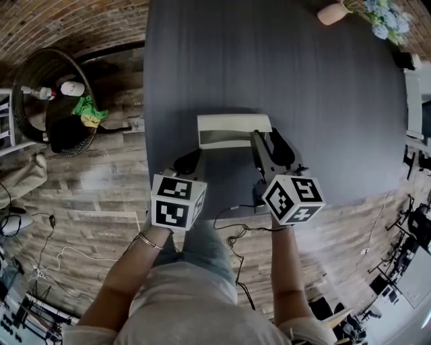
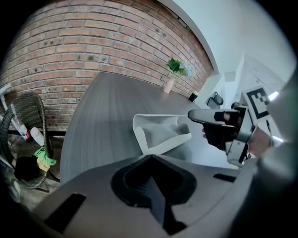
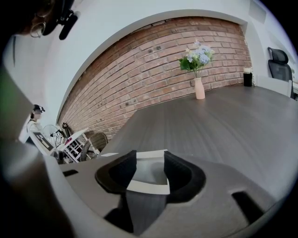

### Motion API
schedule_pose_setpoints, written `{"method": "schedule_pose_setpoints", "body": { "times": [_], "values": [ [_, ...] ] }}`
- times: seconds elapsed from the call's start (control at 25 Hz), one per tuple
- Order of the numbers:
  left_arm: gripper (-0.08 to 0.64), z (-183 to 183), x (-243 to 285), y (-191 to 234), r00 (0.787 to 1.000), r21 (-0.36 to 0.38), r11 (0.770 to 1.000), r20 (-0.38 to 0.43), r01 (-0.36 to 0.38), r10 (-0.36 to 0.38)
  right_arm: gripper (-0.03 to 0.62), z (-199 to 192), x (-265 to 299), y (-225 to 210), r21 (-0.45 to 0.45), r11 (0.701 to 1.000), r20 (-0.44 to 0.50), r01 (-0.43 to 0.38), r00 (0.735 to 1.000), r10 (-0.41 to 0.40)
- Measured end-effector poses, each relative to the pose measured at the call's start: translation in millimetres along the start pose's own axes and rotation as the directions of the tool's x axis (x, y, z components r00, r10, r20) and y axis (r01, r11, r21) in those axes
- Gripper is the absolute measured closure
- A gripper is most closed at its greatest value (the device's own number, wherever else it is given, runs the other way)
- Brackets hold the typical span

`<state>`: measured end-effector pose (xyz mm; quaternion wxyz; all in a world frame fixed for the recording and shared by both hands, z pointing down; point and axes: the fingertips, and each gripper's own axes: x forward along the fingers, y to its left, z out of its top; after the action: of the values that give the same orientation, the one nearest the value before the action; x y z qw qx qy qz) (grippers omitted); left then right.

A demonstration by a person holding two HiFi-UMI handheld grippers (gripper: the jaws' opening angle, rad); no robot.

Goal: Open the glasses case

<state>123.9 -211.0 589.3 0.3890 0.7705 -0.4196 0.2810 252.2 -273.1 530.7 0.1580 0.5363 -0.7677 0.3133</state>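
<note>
A white folded glasses case (image 1: 229, 125) lies on the dark grey desk (image 1: 269, 60), in the lower middle of the head view. It sits close to the desk's near edge, where the person stands.

The right gripper (image 1: 266, 137) has its fingers (image 3: 122, 169) clamped on the right end of the case, one finger on each side. The left gripper (image 1: 190, 159) is just beside the lower left corner of the case. Its fingers (image 2: 139, 174) are pressed together with nothing between them, and their tip points at the case from the near side.

Each gripper has a cube with black and white square patterns on it.

Past the case, toward the top of the frame, the desk is wide and bare. A pink vase (image 1: 331, 13) with pale blue flowers (image 1: 387, 17) stands far off at the upper right, near the far edge. At the upper left, a dark wicker chair (image 1: 40, 74) on the wooden floor (image 1: 87, 189) holds bottles and a green cloth. It is well apart from the desk's left edge.
</note>
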Motion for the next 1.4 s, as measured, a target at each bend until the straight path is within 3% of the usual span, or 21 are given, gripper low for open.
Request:
{"method": "schedule_pose_setpoints", "body": {
  "times": [0.8, 0.96, 1.16, 1.4],
  "values": [
    [0.561, 0, -1, 4, 1.0, -0.005, 1.0, 0.005, 0.003, -0.003, 0.417, 12, -14, 0, 0.005, 0.999, 0.039, 0.034, 0.999, -0.034],
    [0.561, -1, -3, 4, 1.0, 0.019, 1.0, -0.003, 0.013, -0.013, 0.448, 11, -24, 6, 0.019, 0.997, 0.037, 0.068, 0.997, -0.069],
    [0.561, 1, -9, 5, 0.999, -0.012, 0.999, -0.01, 0.044, -0.044, 0.48, 14, -46, 17, 0.037, 0.993, 0.06, 0.109, 0.992, -0.111],
    [0.561, 26, -50, -12, 0.993, 0.052, 0.994, 0.064, 0.092, -0.095, 0.559, 23, -82, 28, 0.046, 0.983, 0.109, 0.176, 0.978, -0.18]
  ]
}}
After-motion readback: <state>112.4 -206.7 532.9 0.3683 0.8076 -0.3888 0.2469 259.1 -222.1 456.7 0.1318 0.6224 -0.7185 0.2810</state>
